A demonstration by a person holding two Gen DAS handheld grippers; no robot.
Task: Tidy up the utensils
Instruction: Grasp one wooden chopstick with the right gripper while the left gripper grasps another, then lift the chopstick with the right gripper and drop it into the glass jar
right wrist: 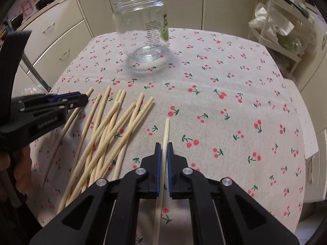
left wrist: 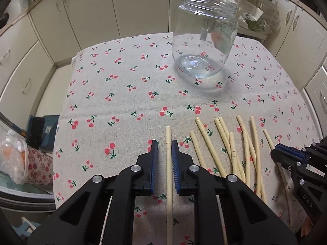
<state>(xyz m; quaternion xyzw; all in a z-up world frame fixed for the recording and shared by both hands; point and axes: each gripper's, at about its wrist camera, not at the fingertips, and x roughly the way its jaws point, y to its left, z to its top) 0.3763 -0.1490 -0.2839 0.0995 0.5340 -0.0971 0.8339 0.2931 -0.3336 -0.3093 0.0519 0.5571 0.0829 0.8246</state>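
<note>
Tablecloth point(left wrist: 122, 94) with cherry print carries everything. Glass jar point(left wrist: 204, 47) stands upright and empty at far side, mouth up, well apart from both grippers. Loose chopsticks point(left wrist: 235, 149) lie between them, long axes pointing roughly toward jar. Left gripper point(left wrist: 165, 145) straddles leftmost chopstick point(left wrist: 168, 163), jaws narrowed, gaps showing. Right gripper point(right wrist: 164, 148) is clamped on rightmost chopstick point(right wrist: 166, 130), stick running along fingers.

The tablecloth point(left wrist: 122, 106) is coarse, matt woven cloth. The jar point(left wrist: 204, 40) is clear, glossy glass. The chopsticks point(right wrist: 114, 126) look like pale, matt bamboo. Cabinets point(left wrist: 85, 12) are smooth, satin cream.
</note>
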